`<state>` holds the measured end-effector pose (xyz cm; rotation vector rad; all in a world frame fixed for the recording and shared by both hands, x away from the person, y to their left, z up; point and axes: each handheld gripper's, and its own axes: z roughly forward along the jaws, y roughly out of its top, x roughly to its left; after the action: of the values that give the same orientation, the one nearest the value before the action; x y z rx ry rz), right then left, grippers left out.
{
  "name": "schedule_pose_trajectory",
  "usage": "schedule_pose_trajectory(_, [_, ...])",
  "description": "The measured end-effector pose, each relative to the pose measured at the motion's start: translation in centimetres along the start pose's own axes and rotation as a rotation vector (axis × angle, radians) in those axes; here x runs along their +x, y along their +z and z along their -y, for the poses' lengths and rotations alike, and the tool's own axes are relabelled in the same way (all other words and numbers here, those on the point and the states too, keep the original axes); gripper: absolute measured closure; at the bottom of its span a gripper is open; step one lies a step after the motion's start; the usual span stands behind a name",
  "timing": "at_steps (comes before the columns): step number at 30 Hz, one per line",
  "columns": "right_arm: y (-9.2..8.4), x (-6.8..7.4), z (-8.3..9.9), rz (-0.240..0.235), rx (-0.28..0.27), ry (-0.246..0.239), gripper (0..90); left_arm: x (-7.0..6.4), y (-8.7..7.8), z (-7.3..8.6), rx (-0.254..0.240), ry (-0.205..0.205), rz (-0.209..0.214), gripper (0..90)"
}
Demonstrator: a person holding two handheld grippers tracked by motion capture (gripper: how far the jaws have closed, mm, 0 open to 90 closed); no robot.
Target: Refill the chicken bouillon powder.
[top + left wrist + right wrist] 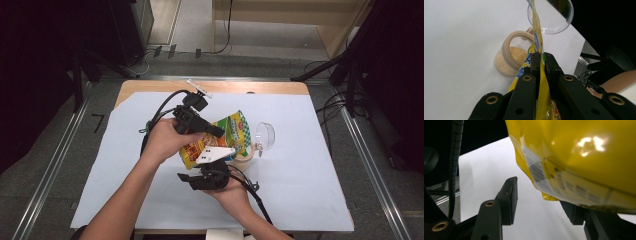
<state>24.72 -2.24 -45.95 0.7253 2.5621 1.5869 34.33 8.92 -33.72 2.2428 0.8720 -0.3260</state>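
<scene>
Nearest the person, at about 6 o'clock on the tabletop (310, 200), the right claw (202, 177) sits under the bag (220, 142). In the right gripper view its jaws stand part open, with the bag's yellow bottom corner (574, 170) hanging over the gap and the left pad clear of it, so it appears to have no grip.

Just past it, the left claw (212, 131) is clamped on the bag. The left gripper view shows both jaws pinching the film edge (541, 82) tight, with the bag held tilted above the jar (511, 55).

The jar stands near the tabletop's centre, at 3 o'clock of the hands. It is open, with tan grains covering its bottom. Its clear lid (265, 136) lies at 1 o'clock of it.

Judging by this, pouring is under way: the jar looks part filled. More tipping, then setting the bag down and closing the jar, seems left.
</scene>
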Motion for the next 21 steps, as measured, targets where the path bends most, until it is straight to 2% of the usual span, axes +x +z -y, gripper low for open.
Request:
schedule_pose_trajectory(11, [0.3,-0.1,0.3,0.008,0.005,-0.008,48.7,0.3,-0.6,0.6,0.007,-0.001,-0.019,89.0])
schedule_pose_trajectory(21, [0.3,-0.1,0.5,-0.001,0.005,-0.004,47.3,0.6,-1.0,1.1,0.013,0.004,-0.016,89.0])
